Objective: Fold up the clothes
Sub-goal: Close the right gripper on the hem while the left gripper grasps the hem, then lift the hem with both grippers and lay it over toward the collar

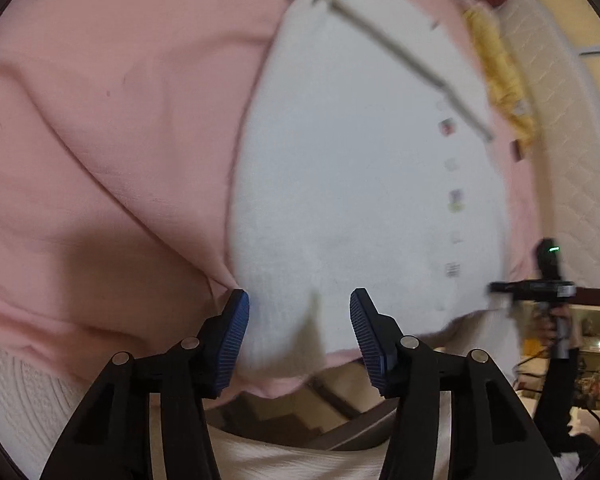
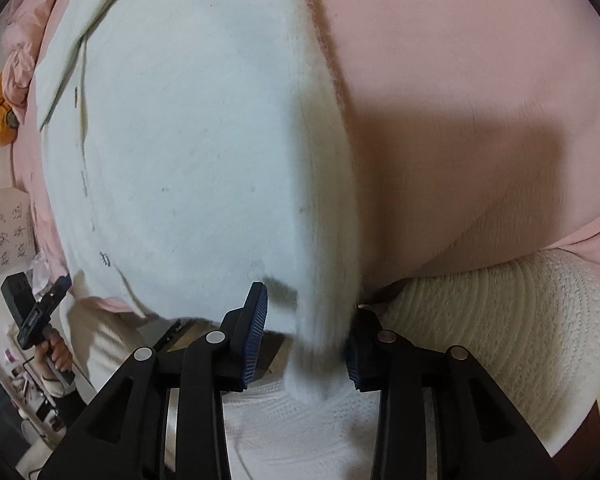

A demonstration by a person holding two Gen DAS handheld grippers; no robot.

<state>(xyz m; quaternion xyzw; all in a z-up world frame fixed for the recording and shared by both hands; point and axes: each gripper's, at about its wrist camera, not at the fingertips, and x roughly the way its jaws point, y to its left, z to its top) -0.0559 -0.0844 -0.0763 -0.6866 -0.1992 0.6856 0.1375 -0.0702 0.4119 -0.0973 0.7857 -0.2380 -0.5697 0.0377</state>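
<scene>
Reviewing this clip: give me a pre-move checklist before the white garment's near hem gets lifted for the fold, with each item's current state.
1. White garment lies flat on the pink sheet: ok.
2. Left gripper astride the near hem: ok.
3. Left fingers pressing the cloth: not ok, gaps show.
4. Right gripper at the garment's corner: ok.
5. Right fingers clamped: not ok, a gap shows on one side.
6. Far collar end smooth: cannot tell, blurred.
</scene>
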